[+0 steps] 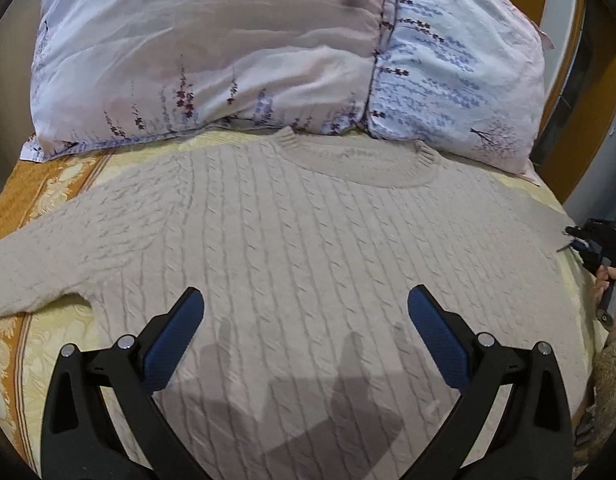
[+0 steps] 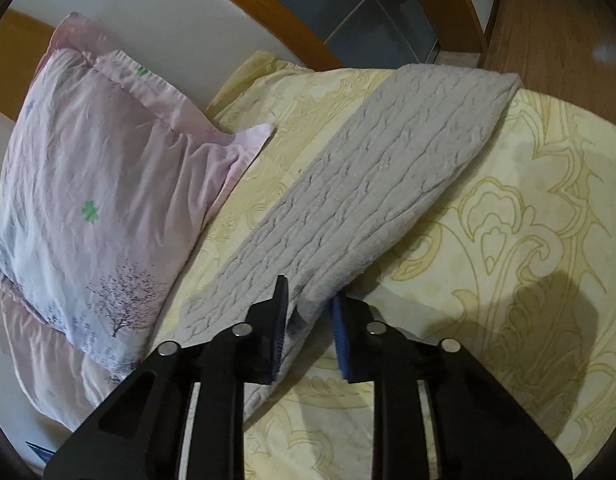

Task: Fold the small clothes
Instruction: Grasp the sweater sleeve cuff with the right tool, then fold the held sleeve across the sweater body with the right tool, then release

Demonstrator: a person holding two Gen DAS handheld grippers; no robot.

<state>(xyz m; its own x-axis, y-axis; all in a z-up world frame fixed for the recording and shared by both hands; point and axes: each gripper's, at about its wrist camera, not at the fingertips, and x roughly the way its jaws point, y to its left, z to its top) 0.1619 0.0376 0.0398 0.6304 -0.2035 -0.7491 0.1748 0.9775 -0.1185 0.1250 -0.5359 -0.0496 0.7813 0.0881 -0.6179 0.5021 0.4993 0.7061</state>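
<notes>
Presently one sweater [image 1: 308, 240], one sleeve [image 2: 388, 184] pinched by right gripper [image 2: 308, 320].

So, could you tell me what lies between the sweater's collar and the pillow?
Only a narrow strip of yellow bedsheet separates the collar from the pillow, per the left wrist view.

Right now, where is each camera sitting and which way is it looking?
Left wrist: sits on the left gripper, above the spread sweater, facing the pillow; its open fingers show, and at the right edge the right gripper with the person's hand.
Right wrist: sits on the right gripper, looking along the sweater's sleeve over the yellow sheet; its fingers pinch the sleeve.
Both share the sweater, pillow and sheet.
</notes>
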